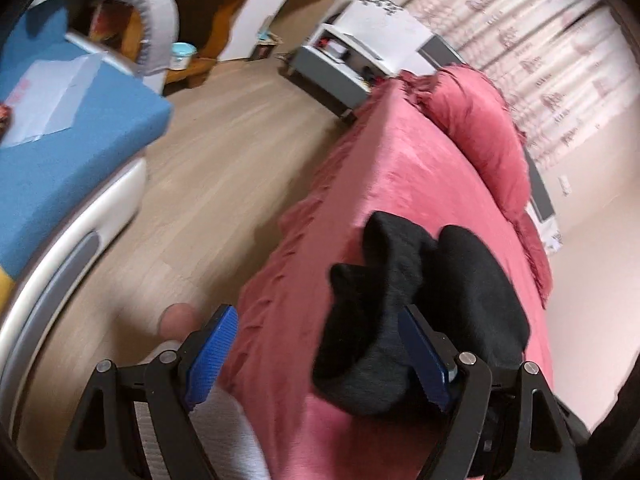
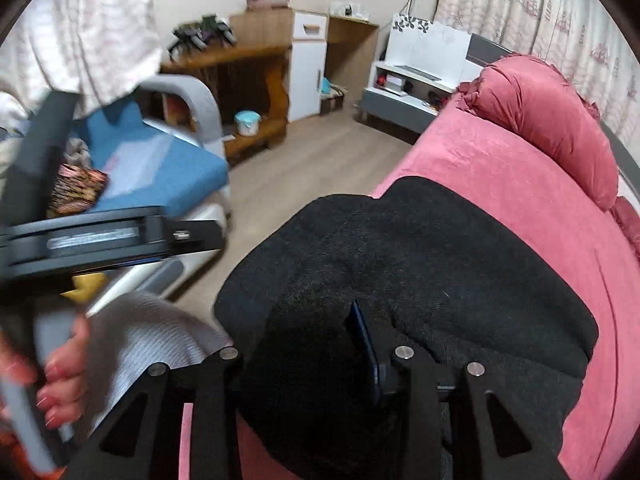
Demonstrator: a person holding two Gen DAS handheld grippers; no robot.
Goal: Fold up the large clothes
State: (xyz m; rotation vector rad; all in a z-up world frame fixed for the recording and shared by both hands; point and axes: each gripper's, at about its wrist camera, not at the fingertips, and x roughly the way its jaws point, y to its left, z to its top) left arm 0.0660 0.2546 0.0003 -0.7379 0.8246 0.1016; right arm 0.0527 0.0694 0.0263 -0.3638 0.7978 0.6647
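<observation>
At the far left of the left wrist view lies a blue upholstered sofa seat with a pale grey padded arm (image 1: 60, 120); beside it runs the light wooden plank floor (image 1: 224, 152); then comes the bed under a pink velvety bedspread (image 1: 360, 184), with a pink frilled pillow (image 1: 480, 128) at its far end. The left hand-held gripper (image 1: 316, 356) has its blue-padded fingers (image 1: 210, 360) spread wide apart; one pad hangs over the floor side of the bed's edge, the other sits against the near fold of the black knitted garment (image 1: 400, 300), and nothing is clamped between them.

In the right wrist view the person's hand (image 2: 60, 376) grips the left tool's handle at the lower left, over a grey ribbed trouser leg (image 2: 152, 340); further right the garment lies heaped on the bedspread near the bed's near corner, its long axis running roughly across that view. The right hand-held gripper (image 2: 304, 360) is buried in the dark cloth; only one blue pad shows, with fabric bunched against it, so the jaws look partly closed around a fold, though whether they truly pinch it I cannot tell.

The garment lies just ahead of and under both tools; the right one is the nearer and likelier to lead the next fold.
</observation>
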